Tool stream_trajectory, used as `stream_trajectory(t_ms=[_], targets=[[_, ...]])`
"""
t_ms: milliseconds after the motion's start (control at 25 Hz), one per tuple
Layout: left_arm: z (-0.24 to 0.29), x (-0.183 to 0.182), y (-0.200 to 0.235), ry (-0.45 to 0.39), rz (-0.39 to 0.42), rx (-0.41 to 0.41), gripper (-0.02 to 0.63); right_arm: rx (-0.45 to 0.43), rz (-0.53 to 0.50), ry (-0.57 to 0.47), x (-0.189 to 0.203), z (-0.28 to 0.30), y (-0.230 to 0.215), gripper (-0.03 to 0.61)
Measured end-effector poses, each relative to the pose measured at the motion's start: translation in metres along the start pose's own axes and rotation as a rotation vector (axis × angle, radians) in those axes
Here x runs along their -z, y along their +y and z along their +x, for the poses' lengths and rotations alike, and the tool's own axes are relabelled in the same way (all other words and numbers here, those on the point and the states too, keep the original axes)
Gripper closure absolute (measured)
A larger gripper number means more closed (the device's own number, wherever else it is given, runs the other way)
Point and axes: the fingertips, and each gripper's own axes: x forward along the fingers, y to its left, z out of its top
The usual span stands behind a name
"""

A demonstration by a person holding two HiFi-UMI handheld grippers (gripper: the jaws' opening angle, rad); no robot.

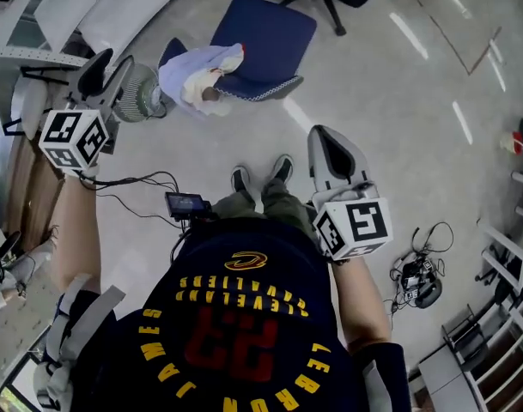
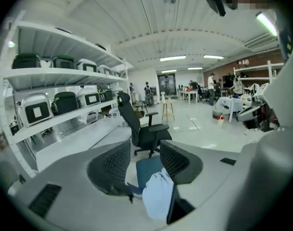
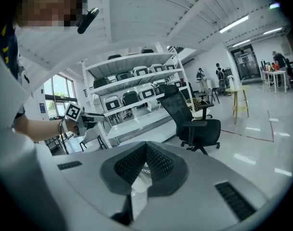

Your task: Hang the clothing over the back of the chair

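The clothing (image 1: 197,71) lies draped over the back of the chair (image 1: 274,24), so the job looks done; well short of the chair, the left gripper (image 1: 106,69) has its jaws apart and empty, and the right gripper (image 1: 334,157) has its jaws closed on nothing.

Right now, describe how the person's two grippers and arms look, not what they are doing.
Both are light grey plastic shells with black textured jaw pads. The left gripper and the right gripper each carry a white cube printed with black square markers. Black cables trail from the left one. The person wears a navy jersey with yellow and red lettering, and the forearms are bare.
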Motion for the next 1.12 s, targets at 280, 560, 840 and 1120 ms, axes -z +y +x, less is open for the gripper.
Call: stream_trajectory(t_ms=[280,560,840,1120], targets=[[-0.094,-0.03,-0.026,-0.14,0.032,-0.059,0.419,-0.047,-0.036,-0.039,-0.029,0.009,0.038,0.58],[-0.154,-0.015,-0.026,-0.198,-0.132,-0.164,0.469,-0.087,-0.08,-0.124,-0.072,0.008,0.079,0.58],[-0.176,-0.038,-0.042,-0.399,-0.37,-0.108,0.611,-0.124,-0.144,-0.193,-0.091,0.002,0.111,0.58],[-0.185,-0.065,-0.072,-0.476,-0.327,-0.043,0.611,-0.155,-0.182,-0.216,-0.095,-0.007,0.134,0.58]])
